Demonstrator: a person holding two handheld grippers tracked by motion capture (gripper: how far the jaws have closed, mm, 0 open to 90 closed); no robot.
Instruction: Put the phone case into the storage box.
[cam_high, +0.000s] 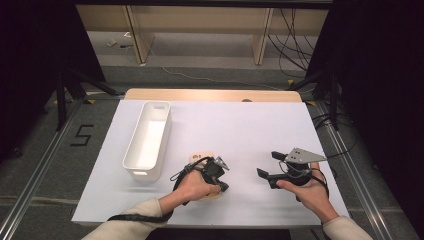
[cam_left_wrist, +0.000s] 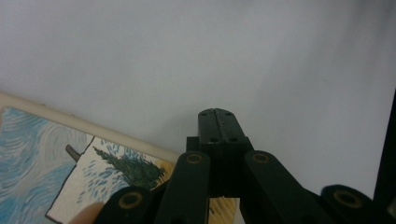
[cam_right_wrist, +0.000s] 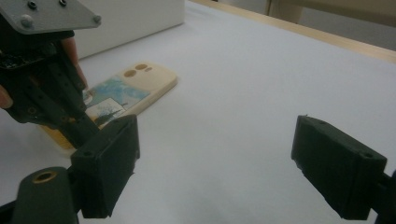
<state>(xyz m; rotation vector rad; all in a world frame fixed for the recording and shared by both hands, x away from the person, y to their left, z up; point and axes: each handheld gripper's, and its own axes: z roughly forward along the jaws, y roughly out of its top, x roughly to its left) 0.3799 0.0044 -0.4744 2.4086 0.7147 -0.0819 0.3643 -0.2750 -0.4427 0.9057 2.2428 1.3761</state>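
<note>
A white bin (cam_high: 148, 141) stands at the left of the bench (cam_high: 235, 125). Beside it the left gripper (cam_high: 223, 175) hovers over a phone case (cam_right_wrist: 122, 95) lying flat, jaws pressed together on nothing. The right gripper (cam_high: 267, 164) holds its jaws spread wide, empty.

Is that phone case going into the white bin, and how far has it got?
Probably, but nothing looks done: the white bin is empty. The phone case lies flat on the table, beside the bin. The left gripper, jaws shut, hangs over it without holding it. The right gripper waits open. Picking up and binning remain.
</note>
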